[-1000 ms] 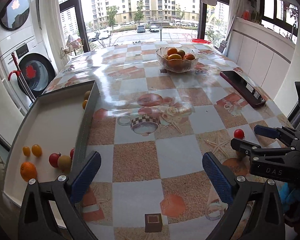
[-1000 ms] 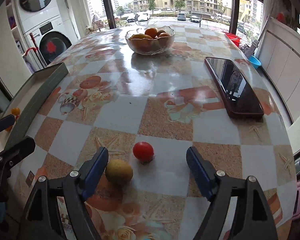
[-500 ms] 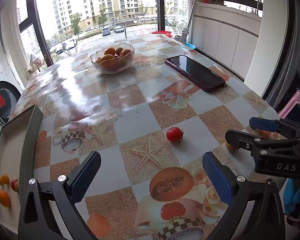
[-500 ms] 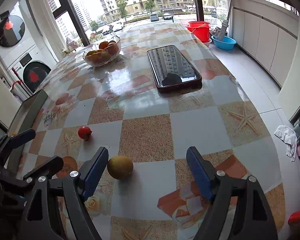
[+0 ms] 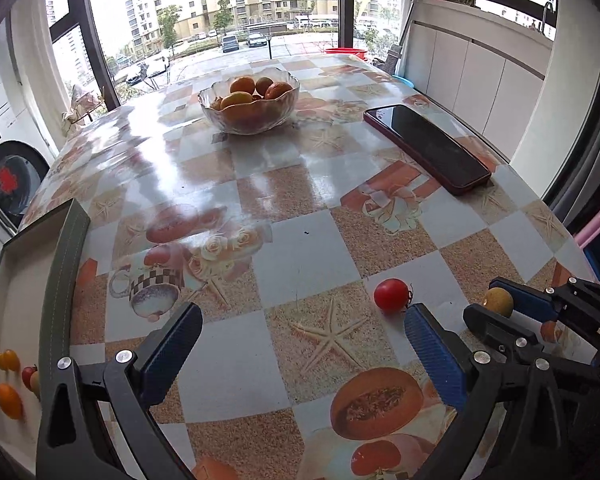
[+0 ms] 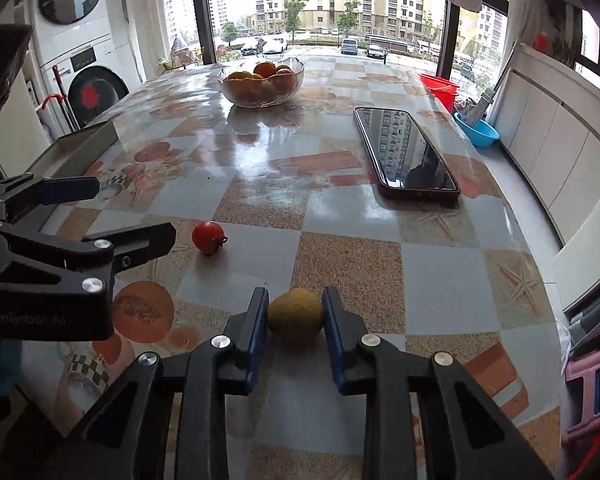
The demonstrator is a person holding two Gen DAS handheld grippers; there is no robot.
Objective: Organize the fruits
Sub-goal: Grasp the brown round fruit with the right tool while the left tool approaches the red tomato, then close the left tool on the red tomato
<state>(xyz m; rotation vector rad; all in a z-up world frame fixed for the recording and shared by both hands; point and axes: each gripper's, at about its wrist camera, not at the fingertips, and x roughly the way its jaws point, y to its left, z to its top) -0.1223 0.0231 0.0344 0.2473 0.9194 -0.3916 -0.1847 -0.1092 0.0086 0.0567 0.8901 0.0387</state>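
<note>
Right gripper [image 6: 295, 312] is closing its blue pads on the round yellow-green fruit [image 6: 296, 311], which sits on the patterned tablecloth [image 6: 440, 280]. Left gripper [image 5: 300, 332] gapes wide, unladen; the small red tomato [image 5: 391, 294] lies at its two o'clock.

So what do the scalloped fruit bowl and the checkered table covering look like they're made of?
The clear scalloped fruit bowl looks like glass, possibly clear plastic: the oranges show through its wall. The checkered printed table covering looks like glossy vinyl or oilcloth: it mirrors the window light in bright streaks.
</note>
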